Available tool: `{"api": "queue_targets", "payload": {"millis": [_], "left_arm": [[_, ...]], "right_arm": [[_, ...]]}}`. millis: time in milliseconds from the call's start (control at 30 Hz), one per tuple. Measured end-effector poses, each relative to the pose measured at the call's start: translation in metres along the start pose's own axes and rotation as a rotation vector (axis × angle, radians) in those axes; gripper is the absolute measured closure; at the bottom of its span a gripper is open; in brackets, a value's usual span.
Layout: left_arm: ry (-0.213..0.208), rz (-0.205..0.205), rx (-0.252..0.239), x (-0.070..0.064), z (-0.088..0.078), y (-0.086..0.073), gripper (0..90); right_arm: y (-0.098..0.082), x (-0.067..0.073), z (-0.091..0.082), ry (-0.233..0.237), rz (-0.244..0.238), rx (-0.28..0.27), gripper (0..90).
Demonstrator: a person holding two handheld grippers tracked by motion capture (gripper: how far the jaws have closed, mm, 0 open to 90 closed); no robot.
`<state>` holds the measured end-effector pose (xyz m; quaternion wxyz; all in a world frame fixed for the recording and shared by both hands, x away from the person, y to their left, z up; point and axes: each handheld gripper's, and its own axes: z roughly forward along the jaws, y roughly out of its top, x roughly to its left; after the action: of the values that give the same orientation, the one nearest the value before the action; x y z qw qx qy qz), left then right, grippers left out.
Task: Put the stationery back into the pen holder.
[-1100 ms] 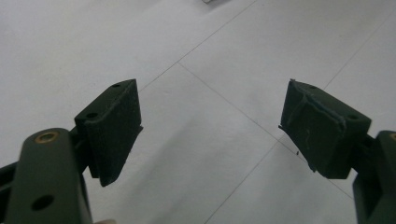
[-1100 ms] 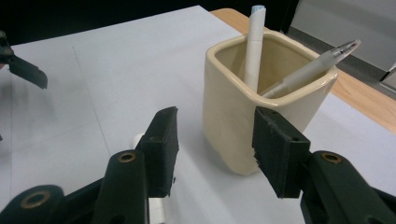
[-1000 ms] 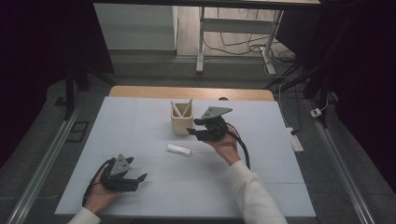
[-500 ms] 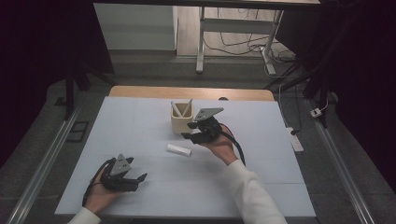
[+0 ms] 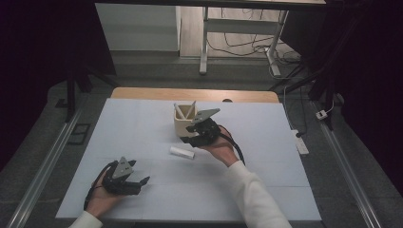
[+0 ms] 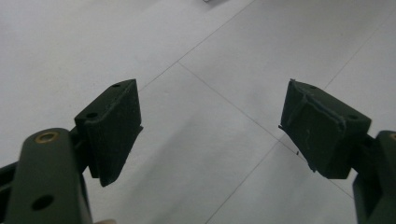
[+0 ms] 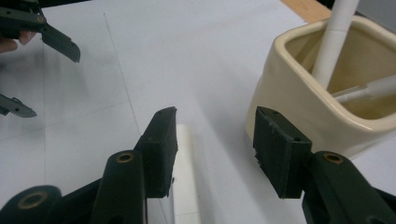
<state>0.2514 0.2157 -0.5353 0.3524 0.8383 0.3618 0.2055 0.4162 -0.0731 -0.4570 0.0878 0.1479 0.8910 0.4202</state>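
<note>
Pickup stage: our right gripper (image 7: 212, 154) hangs released beside the white stick (image 7: 184, 177) (lower centre); next we straddle and clench it.

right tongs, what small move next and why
Probably ease the right tongs over so the white stick on the table lies between the jaws, then close. They stand open and empty, the stick sits beside one jaw, not between them, and two like sticks already stand in the cream cup.
</note>
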Motion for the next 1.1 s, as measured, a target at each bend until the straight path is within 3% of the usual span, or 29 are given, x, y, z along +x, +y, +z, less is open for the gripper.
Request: {"api": "queue_targets", "payload": {"millis": [633, 1100], "left_arm": [[0.003, 0.001, 0.000, 0.000, 0.000, 0.000, 20.4], [0.004, 0.003, 0.004, 0.001, 0.000, -0.001, 20.4]], "right_arm": [[0.009, 0.011, 0.031, 0.072, -0.038, 0.148, 46.2], [-0.001, 0.012, 0.061, 0.096, -0.044, 0.260, 41.5]]}}
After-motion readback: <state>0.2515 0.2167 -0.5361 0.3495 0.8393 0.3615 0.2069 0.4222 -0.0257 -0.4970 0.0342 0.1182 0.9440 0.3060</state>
